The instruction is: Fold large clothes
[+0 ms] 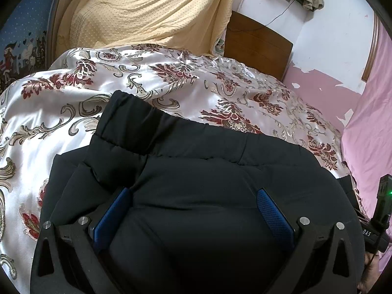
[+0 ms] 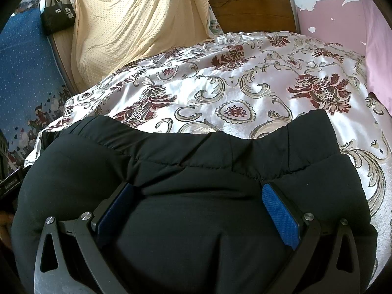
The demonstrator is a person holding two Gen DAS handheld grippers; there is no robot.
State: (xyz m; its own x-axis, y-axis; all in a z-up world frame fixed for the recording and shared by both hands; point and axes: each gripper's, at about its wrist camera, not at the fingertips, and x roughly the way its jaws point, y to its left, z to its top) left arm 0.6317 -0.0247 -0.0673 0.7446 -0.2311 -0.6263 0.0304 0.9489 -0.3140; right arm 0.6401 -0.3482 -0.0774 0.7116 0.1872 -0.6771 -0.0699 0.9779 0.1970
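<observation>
A black padded jacket (image 1: 196, 171) lies folded on a shiny floral bedspread (image 1: 61, 93). In the left wrist view my left gripper (image 1: 194, 196) is open, its blue pads (image 1: 272, 210) wide apart, resting over the jacket's left part, with a sleeve and cuff folded across the top. In the right wrist view the jacket (image 2: 196, 166) fills the lower frame on the bedspread (image 2: 245, 85). My right gripper (image 2: 197, 193) is open too, blue pads (image 2: 281, 215) spread over the jacket's right part. Neither holds cloth.
A cream dotted blanket (image 2: 122, 24) hangs at the back by a wooden headboard (image 2: 250, 7). A pink sheet (image 1: 367, 122) lies to the right, a blue patterned cloth (image 2: 24, 73) to the left, with a black bag (image 2: 57, 17) on a ledge. The right gripper's body (image 1: 379, 220) shows at the edge.
</observation>
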